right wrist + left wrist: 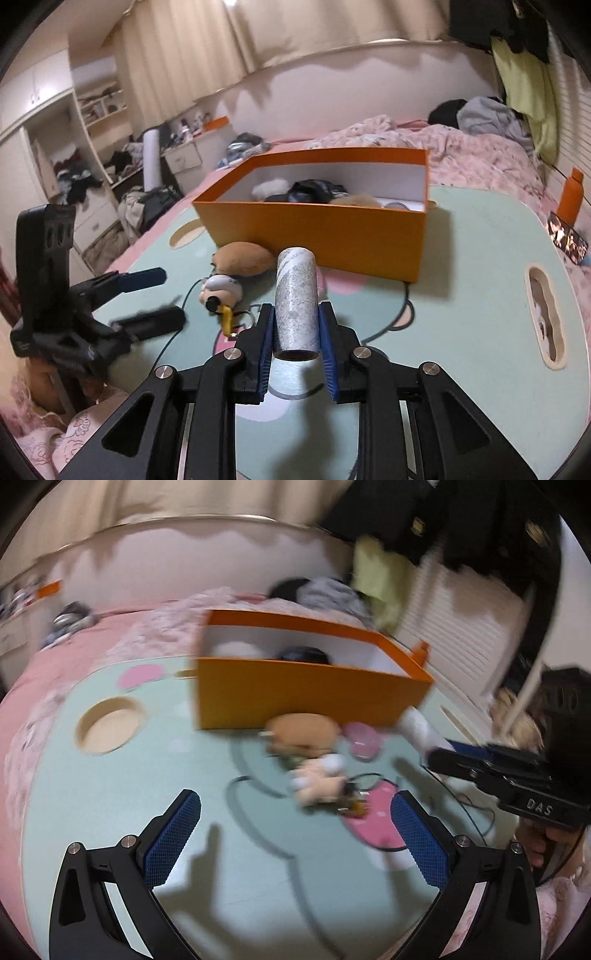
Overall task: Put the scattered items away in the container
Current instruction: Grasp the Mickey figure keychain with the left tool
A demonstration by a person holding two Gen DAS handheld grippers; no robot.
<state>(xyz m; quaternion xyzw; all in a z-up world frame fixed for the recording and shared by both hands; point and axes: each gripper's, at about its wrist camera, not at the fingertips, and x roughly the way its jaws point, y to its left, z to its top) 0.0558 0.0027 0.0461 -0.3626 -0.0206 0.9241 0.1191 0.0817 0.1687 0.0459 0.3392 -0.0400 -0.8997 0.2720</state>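
Now: my right hand-held gripper (296, 325) clamps the paper roll (297, 302) above the counter (461, 280) | left hand-held gripper (295, 834) open, empty | next: lift clear of the box (317, 230) wall, release inside | plush toys (236, 258), seemingly two, remain outside.

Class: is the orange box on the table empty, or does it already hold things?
It already holds things. The orange box is open-topped, and the right wrist view shows a white fluffy item and a dark bundle inside.

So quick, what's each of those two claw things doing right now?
Left gripper: fingers open, holding nothing.
Right gripper: fingers closed on the grey patterned roll, in front of the orange box.
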